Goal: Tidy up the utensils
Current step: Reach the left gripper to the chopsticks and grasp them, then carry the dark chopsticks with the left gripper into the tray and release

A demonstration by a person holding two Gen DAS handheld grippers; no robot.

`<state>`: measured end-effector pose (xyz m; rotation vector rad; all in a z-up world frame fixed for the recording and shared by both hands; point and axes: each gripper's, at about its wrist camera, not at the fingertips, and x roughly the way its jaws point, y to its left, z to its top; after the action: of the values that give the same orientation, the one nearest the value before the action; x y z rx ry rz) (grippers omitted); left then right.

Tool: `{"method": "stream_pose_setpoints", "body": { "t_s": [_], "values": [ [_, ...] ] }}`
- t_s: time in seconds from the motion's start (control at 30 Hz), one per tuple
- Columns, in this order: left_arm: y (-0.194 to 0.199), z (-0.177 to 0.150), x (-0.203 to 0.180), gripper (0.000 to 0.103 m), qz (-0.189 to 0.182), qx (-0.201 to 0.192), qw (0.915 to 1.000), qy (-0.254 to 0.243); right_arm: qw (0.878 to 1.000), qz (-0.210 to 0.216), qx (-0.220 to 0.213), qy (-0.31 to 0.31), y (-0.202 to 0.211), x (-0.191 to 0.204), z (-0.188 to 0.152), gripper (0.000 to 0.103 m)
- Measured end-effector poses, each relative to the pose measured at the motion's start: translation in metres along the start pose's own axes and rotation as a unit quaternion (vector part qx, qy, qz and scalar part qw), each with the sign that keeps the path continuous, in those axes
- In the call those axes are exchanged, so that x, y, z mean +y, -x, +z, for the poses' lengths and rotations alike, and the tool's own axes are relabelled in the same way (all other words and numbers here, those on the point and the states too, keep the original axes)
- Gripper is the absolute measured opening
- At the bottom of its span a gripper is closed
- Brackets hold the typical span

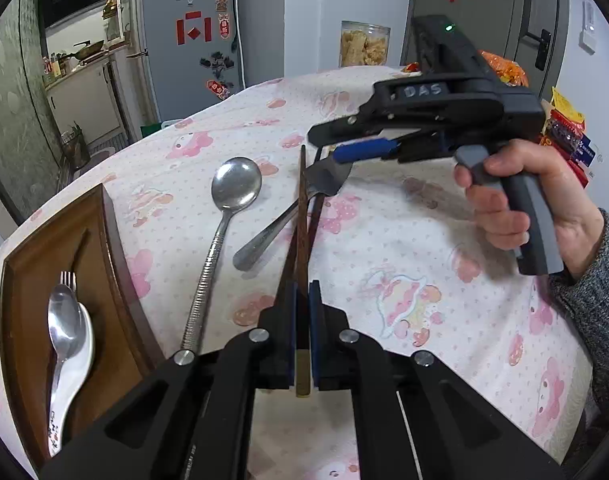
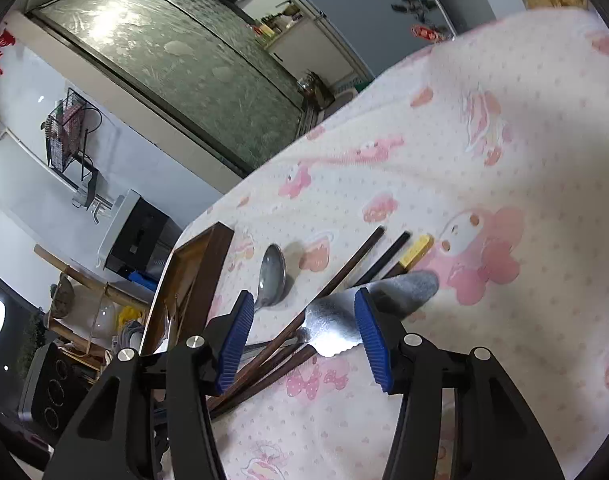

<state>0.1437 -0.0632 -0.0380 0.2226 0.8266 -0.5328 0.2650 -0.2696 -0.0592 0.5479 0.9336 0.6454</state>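
Note:
My left gripper (image 1: 302, 286) is shut on a brown chopstick (image 1: 303, 216) with a gold end, lifted at a slant. A second chopstick (image 1: 294, 248) crosses beside it. Under them lies a metal utensil with a broad head (image 1: 328, 178). A long textured-handle spoon (image 1: 236, 188) rests to the left on the cloth. In a person's hand, my right gripper (image 1: 332, 148) hovers over that broad head. In the right wrist view the right gripper (image 2: 304, 340) is open, its blue pads (image 2: 236, 344) straddling the shiny head (image 2: 332, 328) without pressing it. Chopsticks (image 2: 344, 276) run beneath.
A wooden tray (image 1: 112, 264) at the left holds a metal spoon, a fork and a white ceramic spoon. The table wears a pink-patterned cloth (image 1: 404, 240). Snack packets (image 1: 568, 132) and a jar (image 1: 364, 44) stand at the far right edge. A fridge stands beyond the table.

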Motion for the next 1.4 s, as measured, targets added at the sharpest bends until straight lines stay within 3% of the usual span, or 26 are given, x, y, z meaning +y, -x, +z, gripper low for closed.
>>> {"method": "stream_pose_setpoints", "body": {
  "t_s": [0.1, 0.43, 0.53, 0.57, 0.6, 0.83, 1.13, 1.4],
  "values": [
    [0.000, 0.000, 0.001, 0.007, -0.001, -0.002, 1.0000, 0.004, 1.000, -0.017, -0.001, 0.008, -0.004, 0.003, 0.000, 0.053],
    [0.020, 0.006, 0.001, 0.007, -0.011, -0.041, 0.9989, 0.020, 1.000, 0.003, 0.008, 0.001, -0.011, 0.007, -0.002, 0.048],
    [0.026, 0.006, -0.006, 0.007, -0.020, -0.050, 0.9984, 0.017, 1.000, 0.010, 0.011, -0.004, -0.013, 0.008, -0.003, 0.042],
    [0.027, 0.006, -0.008, 0.007, -0.022, -0.051, 0.9983, 0.016, 1.000, 0.012, 0.011, -0.006, -0.014, 0.008, -0.003, 0.029],
    [0.028, 0.006, -0.011, 0.007, -0.022, -0.052, 0.9983, 0.013, 1.000, 0.009, 0.008, -0.006, -0.012, 0.008, -0.004, 0.024],
    [0.032, -0.004, -0.011, 0.007, -0.021, -0.049, 0.9985, 0.014, 1.000, 0.025, -0.003, -0.007, -0.005, 0.020, -0.007, 0.018],
    [0.076, -0.030, 0.024, 0.007, 0.016, -0.065, 0.9972, 0.032, 0.999, 0.039, 0.007, 0.035, -0.030, 0.095, -0.008, 0.017],
    [0.101, -0.076, 0.082, 0.007, 0.071, -0.041, 0.9939, 0.074, 0.995, 0.045, 0.047, 0.079, -0.106, 0.172, -0.022, 0.015]
  ]
}}
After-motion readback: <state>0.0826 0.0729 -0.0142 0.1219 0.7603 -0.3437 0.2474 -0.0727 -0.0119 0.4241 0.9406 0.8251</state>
